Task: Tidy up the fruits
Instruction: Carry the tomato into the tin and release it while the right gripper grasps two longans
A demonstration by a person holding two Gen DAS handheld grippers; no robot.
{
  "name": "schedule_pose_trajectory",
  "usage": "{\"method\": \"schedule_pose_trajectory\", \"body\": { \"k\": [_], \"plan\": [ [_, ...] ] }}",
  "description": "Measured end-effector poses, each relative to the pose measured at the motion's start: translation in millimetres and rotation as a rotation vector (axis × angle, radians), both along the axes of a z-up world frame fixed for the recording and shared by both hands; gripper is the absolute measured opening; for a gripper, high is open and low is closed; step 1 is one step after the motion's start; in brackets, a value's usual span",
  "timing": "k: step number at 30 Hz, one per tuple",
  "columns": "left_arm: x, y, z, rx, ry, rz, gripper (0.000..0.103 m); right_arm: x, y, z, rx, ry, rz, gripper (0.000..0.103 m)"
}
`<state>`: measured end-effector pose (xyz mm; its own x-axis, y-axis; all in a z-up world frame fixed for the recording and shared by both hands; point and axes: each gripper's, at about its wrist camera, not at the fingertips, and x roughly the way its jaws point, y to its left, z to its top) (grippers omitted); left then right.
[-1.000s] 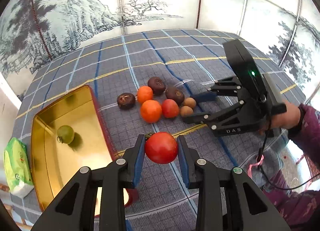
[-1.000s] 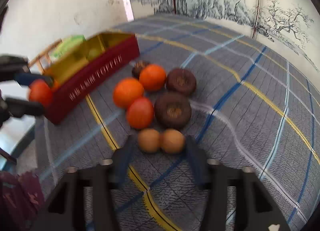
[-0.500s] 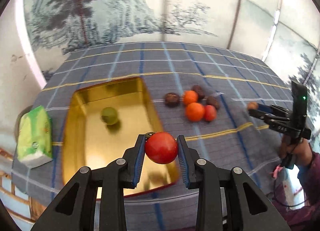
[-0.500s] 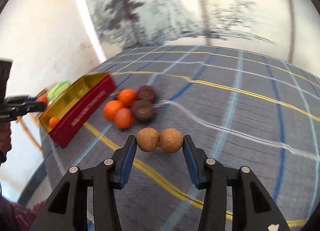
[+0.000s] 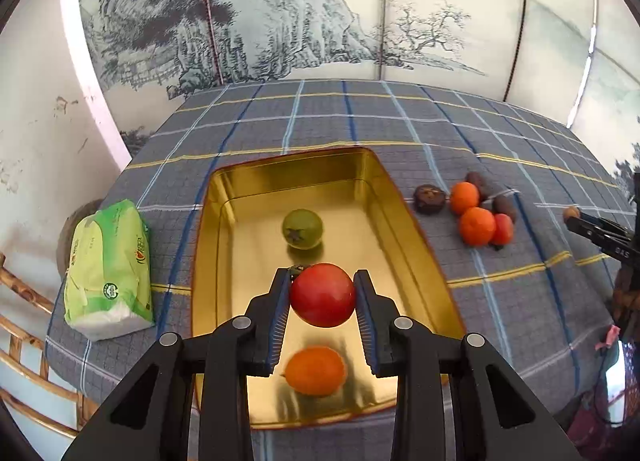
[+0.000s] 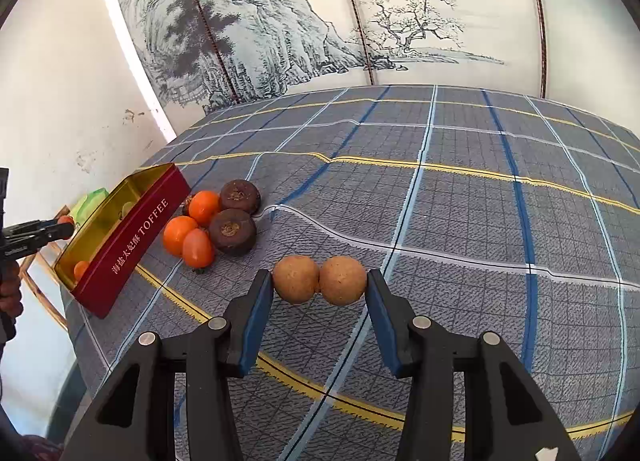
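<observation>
The left gripper (image 5: 322,297) points steeply down over the near half of the gold-lined toffee tin (image 5: 224,245), its two blue-padded fingers clenched on a red tomato (image 5: 322,294) that sits squarely between the pads, stem toward the left pad. Inside the tin, a green tomato (image 5: 302,228) lies beyond the held one toward the far wall, and an orange fruit (image 5: 315,370) lies below the gripper near the tin's near wall. The right gripper (image 6: 319,288) is tilted down more shallowly, well to the right of the tin, above the plaid tablecloth (image 6: 460,221); its jaws grasp two brown round fruits (image 6: 319,279) side by side, touching each other, one against each pad. Just beside the tin's red outer wall, on the cloth, a cluster of leftover fruit (image 6: 212,221) rests: two oranges, a small red tomato and dark brown ones. A green tissue pack (image 5: 108,265) lies on the tin's other side.
</observation>
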<state>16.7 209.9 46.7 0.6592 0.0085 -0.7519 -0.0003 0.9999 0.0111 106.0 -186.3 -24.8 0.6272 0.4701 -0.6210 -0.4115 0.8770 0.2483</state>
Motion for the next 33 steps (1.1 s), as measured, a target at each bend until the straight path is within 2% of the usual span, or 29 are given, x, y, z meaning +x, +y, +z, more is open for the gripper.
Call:
{"method": "schedule_pose_trajectory", "body": {
  "k": [22, 33],
  "plan": [
    [47, 13, -28, 0.109, 0.049, 0.005, 0.033, 3, -1, -2, -0.008, 0.022, -0.021, 0.044],
    [61, 18, -35, 0.135, 0.059, 0.018, 0.033, 3, 1, -4, -0.015, 0.030, -0.021, 0.044]
  ]
}}
